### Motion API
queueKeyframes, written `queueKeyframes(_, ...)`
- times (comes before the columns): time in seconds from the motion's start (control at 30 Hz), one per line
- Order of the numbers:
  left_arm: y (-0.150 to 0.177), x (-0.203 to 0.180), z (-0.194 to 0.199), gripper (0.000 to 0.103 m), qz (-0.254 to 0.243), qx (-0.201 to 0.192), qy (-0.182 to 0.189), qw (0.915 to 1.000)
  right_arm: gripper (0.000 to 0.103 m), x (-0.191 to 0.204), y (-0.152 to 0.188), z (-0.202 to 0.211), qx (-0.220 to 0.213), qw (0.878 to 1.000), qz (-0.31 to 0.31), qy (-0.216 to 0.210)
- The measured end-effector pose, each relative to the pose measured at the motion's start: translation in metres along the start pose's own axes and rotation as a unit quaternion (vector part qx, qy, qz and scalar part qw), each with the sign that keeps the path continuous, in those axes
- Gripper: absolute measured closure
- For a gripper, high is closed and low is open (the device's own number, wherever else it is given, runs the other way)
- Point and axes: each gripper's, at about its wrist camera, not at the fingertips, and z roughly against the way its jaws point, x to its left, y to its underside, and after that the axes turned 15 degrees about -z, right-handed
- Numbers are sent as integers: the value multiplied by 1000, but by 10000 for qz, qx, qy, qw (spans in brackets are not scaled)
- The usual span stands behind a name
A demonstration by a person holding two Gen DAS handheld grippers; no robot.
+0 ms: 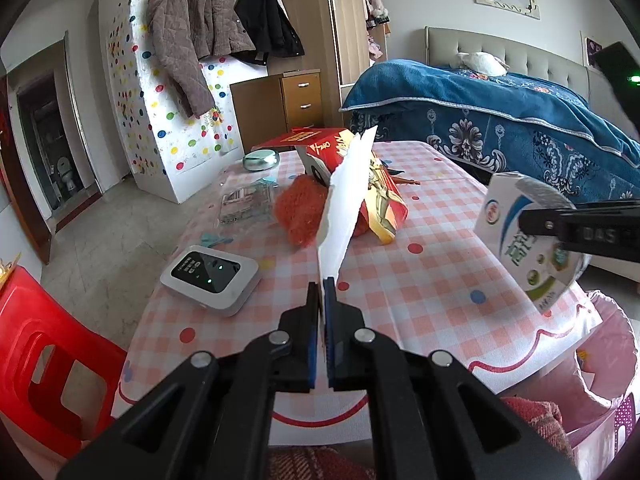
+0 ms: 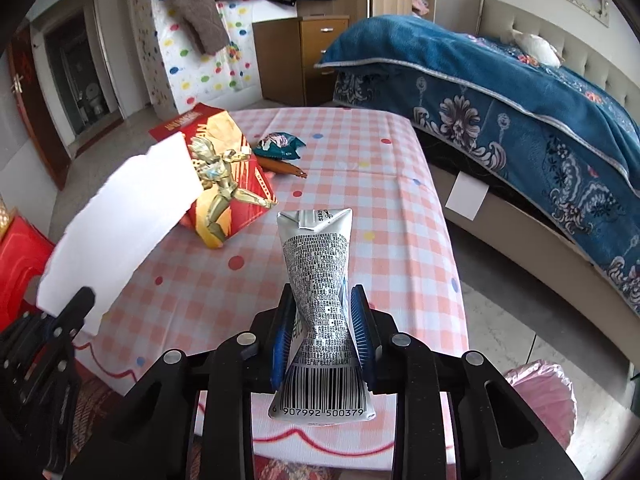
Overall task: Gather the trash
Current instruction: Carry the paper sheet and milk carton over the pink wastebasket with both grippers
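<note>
Right fingers (image 2: 322,330) pinch a crushed silver carton (image 2: 318,312) above the checked surface (image 2: 360,208); its barcode reads 6 907992 500379 (other print too small). Left fingers (image 1: 322,292) are clamped on a torn white paper (image 1: 346,204), near a red box (image 1: 374,196)

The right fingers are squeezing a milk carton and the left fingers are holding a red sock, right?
Not quite. The left fingers hold a white piece of paper, not a red sock, as the left wrist view shows. The right fingers do squeeze the milk carton.
</note>
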Motion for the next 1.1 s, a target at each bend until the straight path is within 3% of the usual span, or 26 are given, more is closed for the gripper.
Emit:
queueKeyframes(0.47,0,-11,5,102,-184,-49,-21,9998,75,-19,16,44,-202,9987,-317,-335)
queueKeyframes(0.83,-4,-26,12,102,-350,3,52,9994,75,-56,20,73,-377,9958,-671,-497)
queueKeyframes(1.1,-18,-47,35,102,-275,-150,613,9976,75,-86,26,100,-638,9930,-870,-477)
